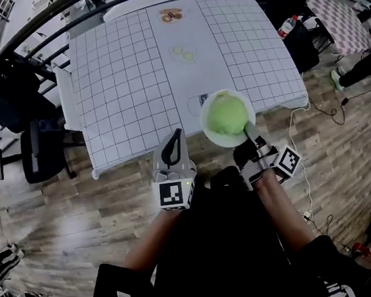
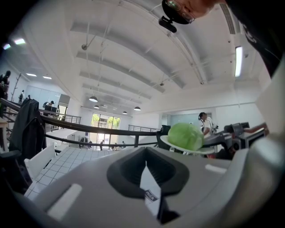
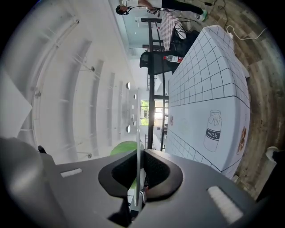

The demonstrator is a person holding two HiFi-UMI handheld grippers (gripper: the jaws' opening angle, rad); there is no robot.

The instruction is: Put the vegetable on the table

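Observation:
A round green cabbage (image 1: 227,114) lies on a white plate (image 1: 208,127). My right gripper (image 1: 249,131) is shut on the plate's near rim and holds it over the front edge of the grid-cloth table (image 1: 118,85). In the right gripper view the plate (image 3: 138,142) runs edge-on between the jaws, with the cabbage (image 3: 121,148) to its left. My left gripper (image 1: 173,144) hovers just off the table's front edge, shut with nothing in it. The left gripper view shows the cabbage (image 2: 186,136) on the plate (image 2: 210,151) to the right, beyond the shut left gripper (image 2: 147,178).
The tablecloth carries printed pictures: a milk bottle (image 1: 199,101) near the plate, slices (image 1: 185,53) mid-table and food (image 1: 171,15) at the far end. A black chair (image 1: 43,151) stands left of the table. A black railing (image 1: 39,28) curves behind it. Cables (image 1: 331,108) lie on the wooden floor at right.

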